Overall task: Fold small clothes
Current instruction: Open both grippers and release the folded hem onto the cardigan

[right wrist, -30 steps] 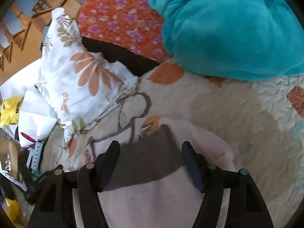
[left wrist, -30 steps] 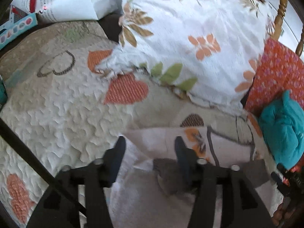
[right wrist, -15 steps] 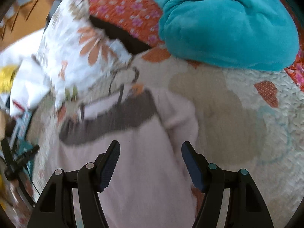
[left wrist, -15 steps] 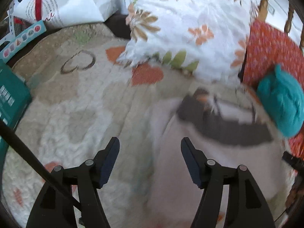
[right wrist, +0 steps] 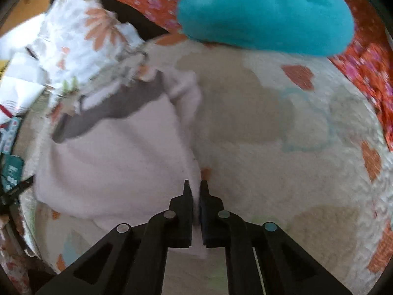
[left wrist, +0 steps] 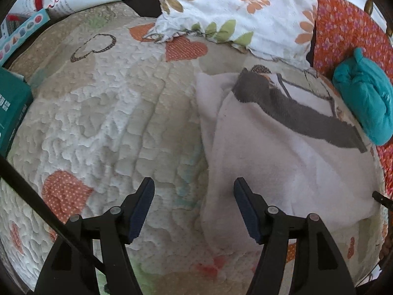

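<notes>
1 pale pink garment [left wrist: 282,162] with grey band | 1 teal garment [left wrist: 366,98] | 1 quilt [left wrist: 103,113] | left gripper [left wrist: 194,204] jaws spread, holding nothing | right gripper [right wrist: 193,191] pinching pink garment's edge

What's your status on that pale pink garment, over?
Left gripper open, hovering at the pale pink garment's edge. Right gripper shut on its side edge. Garment lies on the quilt, dark band far end. Teal bundle beyond, not in the way.

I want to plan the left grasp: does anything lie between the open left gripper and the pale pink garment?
Nothing visible does. The left gripper hovers open over the quilt, and the pale pink garment lies just beside its right jaw. The right gripper is shut on the garment's other edge.
</notes>
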Demonstrator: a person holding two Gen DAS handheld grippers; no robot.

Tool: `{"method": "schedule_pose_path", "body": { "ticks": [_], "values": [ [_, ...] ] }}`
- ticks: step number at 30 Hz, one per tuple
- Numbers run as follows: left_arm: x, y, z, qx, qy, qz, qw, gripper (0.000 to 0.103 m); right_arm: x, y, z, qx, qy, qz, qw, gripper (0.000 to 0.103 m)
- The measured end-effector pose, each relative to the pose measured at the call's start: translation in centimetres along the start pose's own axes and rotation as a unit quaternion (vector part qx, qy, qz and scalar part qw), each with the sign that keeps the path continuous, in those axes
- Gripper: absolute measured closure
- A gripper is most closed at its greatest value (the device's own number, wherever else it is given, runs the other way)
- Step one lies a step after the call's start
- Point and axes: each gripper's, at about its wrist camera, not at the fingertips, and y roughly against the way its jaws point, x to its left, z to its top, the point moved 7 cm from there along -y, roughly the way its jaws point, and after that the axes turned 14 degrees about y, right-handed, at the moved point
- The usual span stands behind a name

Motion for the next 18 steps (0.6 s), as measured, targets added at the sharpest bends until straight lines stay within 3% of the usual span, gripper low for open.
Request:
{"method": "schedule_pose_path", "body": {
  "ticks": [1,5,10,13,15,18],
  "values": [
    [-0.2,-0.2,-0.2,0.003,-0.003,0.003,1.0,0.037,-0.2,-0.4,-0.5,0.015,0.011,-0.027,0.999,0.1],
    [-0.2,-1.3,-0.9,0.016,-0.023,0.037,0.9989,0.038,-0.5,-1.4,-1.0,0.044,0.03,-0.062,0.997,0.098],
    [0.1,-1.1,-0.9,0.027,-0.029,0.065,0.9971,0.047,-1.2,1.2,1.3,0.007,0.011,-0.083,0.996,0.085],
    [1.3,0.0,0.2,-0.004,-0.028,0.12,0.9924,0.053,-1.2,3.1,3.2,-0.04,-0.011,-0.068,0.997,0.075],
    [2.7,0.7,1.2,-0.029,-0.014,0.159,0.9868,0.055,-0.5,3.8,4.1,-0.062,-0.016,-0.052,0.997,0.075],
    [3.9,2.4,2.1,-0.041,0.023,0.137,0.9895,0.055,3.0,3.8,6.3,-0.096,-0.001,-0.006,0.995,0.075]
  ]
}}
